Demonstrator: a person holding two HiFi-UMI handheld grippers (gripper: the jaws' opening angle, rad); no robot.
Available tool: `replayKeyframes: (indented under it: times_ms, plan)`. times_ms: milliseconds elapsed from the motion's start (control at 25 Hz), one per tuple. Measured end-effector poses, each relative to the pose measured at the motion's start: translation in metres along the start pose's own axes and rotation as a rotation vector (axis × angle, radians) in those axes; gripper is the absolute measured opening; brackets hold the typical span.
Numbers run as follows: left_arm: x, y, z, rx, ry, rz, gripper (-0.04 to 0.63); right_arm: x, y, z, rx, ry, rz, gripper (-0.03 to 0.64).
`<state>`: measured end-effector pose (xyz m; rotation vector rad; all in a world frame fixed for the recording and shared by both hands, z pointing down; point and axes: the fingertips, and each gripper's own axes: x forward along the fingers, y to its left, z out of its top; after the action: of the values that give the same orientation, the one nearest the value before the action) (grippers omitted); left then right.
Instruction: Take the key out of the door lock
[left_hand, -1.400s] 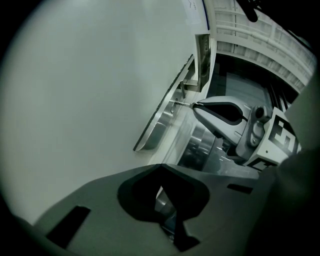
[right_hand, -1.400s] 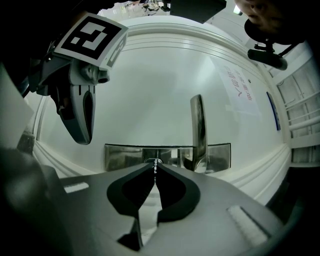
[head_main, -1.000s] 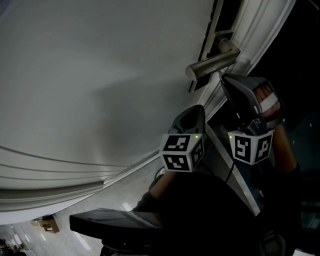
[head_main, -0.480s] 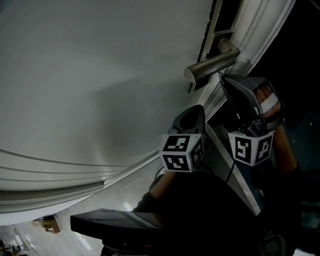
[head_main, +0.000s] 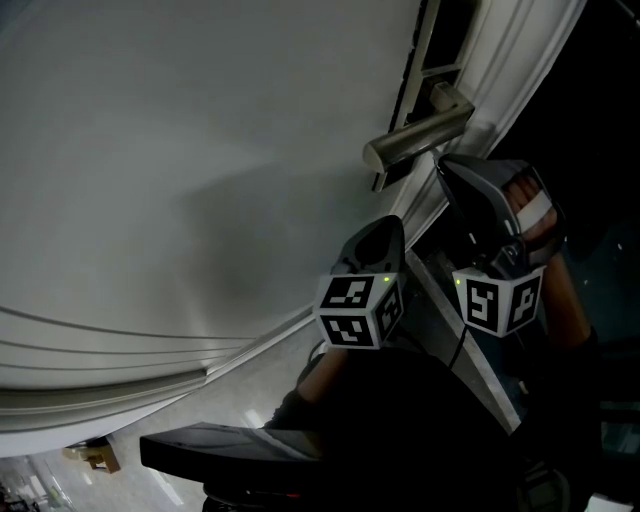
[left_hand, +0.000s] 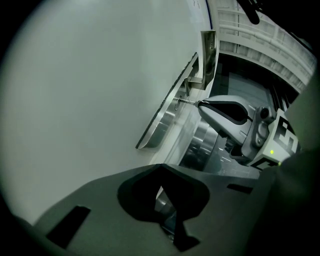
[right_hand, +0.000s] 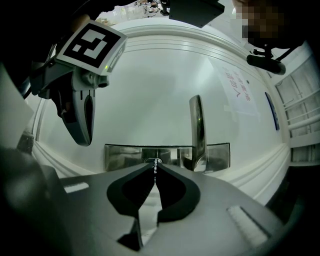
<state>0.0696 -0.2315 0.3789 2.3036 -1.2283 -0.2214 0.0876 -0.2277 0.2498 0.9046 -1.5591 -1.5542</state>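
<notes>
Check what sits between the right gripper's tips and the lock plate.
Only the key: the left gripper view shows its thin shaft bridging the right gripper and the lock plate; nothing else lies there.

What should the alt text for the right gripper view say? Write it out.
The right tool is shut on the key, holding it at the metal lock plate of a white door. The lever handle stands upright just right of the key, and the left tool hangs shut at upper left.
</notes>
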Motion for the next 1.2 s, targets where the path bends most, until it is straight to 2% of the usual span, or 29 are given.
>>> replayKeyframes:
  times_ms: [600, 760, 960, 1200]
  plan:
    - [0.0, 0.001, -0.002, 0.001, 0.01, -0.001, 0.0, -0.013, -0.002, -0.003, 0.033, 0.018, -0.017, 0.012]
    - [0.0, -0.002, 0.0, 0.009, 0.005, -0.005, 0.0, -0.018, -0.003, -0.006, 0.072, 0.03, -0.033, 0.012]
    - [-0.003, -0.003, 0.005, 0.026, -0.012, -0.015, 0.0, -0.026, -0.001, -0.012, 0.215, 0.062, -0.075, 0.012]
    - [-0.006, -0.009, 0.015, 0.091, -0.033, -0.013, 0.0, -0.041, -0.002, -0.024, 0.509, 0.091, -0.144, 0.012]
